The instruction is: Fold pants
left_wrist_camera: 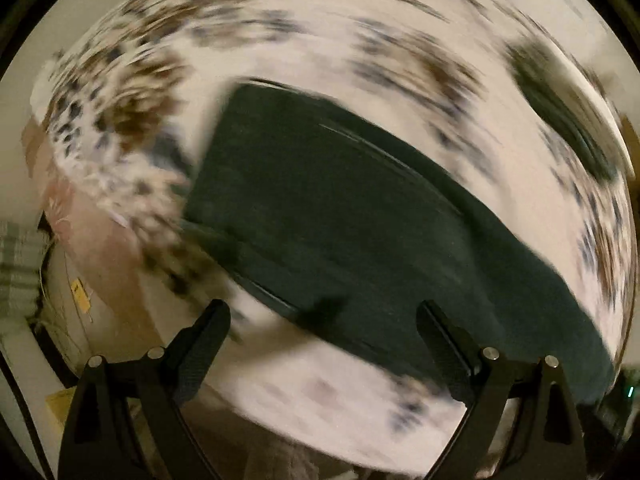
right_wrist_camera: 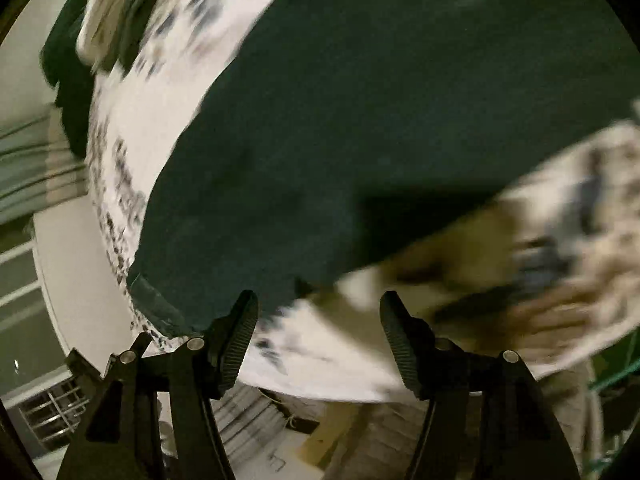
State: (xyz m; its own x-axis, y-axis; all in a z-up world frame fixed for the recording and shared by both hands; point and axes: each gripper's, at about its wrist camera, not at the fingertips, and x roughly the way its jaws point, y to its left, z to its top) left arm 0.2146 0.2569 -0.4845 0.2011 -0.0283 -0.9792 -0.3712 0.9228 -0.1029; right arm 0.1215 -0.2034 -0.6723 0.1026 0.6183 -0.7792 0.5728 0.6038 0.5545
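Dark green pants (left_wrist_camera: pixel 360 208) lie folded flat on a white bedcover with brown and blue blotches (left_wrist_camera: pixel 340 40). Both views are smeared by motion. My left gripper (left_wrist_camera: pixel 324 320) hangs above the near edge of the pants, jaws wide apart, nothing between them. In the right wrist view the pants (right_wrist_camera: pixel 360 120) fill the middle and top. My right gripper (right_wrist_camera: pixel 318 308) is open above the cloth's near edge and the bedcover (right_wrist_camera: pixel 168 100); its jaws hold nothing.
More dark clothing (left_wrist_camera: pixel 560 112) lies at the far right of the bed, and a dark and pale pile (right_wrist_camera: pixel 100 20) sits at its upper left in the right wrist view. The bed's edge (left_wrist_camera: pixel 100 260) drops to the floor at left. A striped cloth (right_wrist_camera: pixel 32 160) hangs beyond the bed.
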